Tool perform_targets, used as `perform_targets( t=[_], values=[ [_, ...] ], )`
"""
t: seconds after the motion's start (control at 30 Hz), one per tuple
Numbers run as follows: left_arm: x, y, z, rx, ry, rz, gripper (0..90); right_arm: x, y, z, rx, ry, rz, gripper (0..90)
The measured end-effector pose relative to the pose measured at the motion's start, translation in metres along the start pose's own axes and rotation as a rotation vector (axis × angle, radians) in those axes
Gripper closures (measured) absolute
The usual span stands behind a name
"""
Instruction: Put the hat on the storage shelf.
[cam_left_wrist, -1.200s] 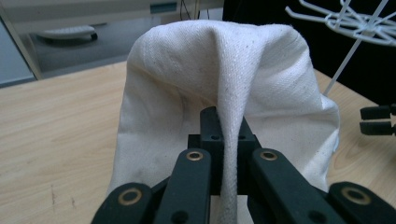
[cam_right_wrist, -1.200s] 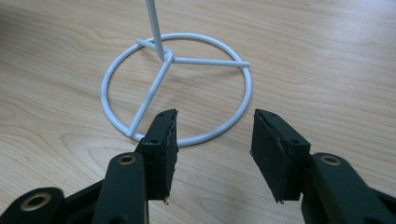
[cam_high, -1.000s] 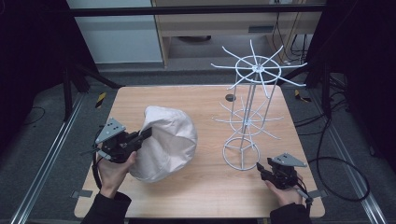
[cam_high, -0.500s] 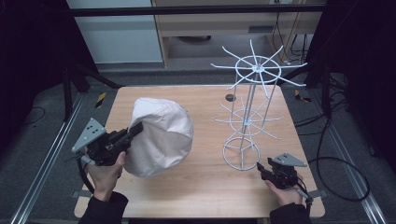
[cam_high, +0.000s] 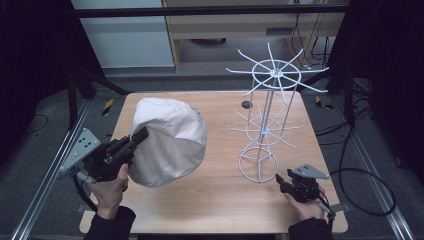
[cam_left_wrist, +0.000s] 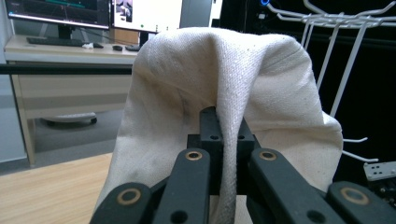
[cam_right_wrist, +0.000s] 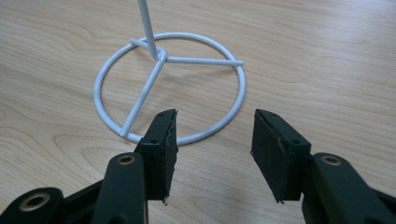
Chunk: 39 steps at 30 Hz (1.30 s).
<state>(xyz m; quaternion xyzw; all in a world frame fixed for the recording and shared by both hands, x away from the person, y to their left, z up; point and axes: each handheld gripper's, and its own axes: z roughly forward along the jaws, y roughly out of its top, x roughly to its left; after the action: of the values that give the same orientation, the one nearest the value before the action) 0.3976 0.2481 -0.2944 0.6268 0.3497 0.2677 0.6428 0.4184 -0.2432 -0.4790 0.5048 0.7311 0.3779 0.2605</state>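
The cream hat (cam_high: 167, 142) is gripped at its edge by the left gripper (cam_high: 134, 141) and held above the desk (cam_high: 220, 200), left of the white rack (cam_high: 265, 130); the right gripper (cam_right_wrist: 212, 140) is parked at the rack's base, jaws parted and empty.

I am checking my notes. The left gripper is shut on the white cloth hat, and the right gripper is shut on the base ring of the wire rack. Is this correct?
Not quite. The left gripper is indeed shut on the white cloth hat, but the right gripper holds nothing: the right gripper view shows its jaws apart over bare wood, just short of the base ring of the wire rack.
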Motion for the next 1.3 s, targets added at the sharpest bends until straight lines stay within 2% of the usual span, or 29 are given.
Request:
perform_targets(
  t=[0.23,0.53,0.8,1.3],
  values=[
    [-0.006,0.009,-0.001,-0.060,-0.020,-0.005,88.2,0.000,0.000,0.000,0.003,-0.002,0.008,50.3],
    [-0.016,0.019,0.007,-0.135,-0.048,-0.010,88.2,-0.001,0.000,0.000,0.004,-0.001,0.006,50.4],
    [-0.022,0.027,0.012,-0.178,-0.071,-0.036,88.2,-0.002,-0.001,0.000,0.006,-0.007,0.002,50.3],
    [-0.033,0.045,0.013,-0.264,-0.105,-0.053,88.2,-0.003,-0.001,0.001,0.007,-0.004,0.005,50.4]
  ],
)
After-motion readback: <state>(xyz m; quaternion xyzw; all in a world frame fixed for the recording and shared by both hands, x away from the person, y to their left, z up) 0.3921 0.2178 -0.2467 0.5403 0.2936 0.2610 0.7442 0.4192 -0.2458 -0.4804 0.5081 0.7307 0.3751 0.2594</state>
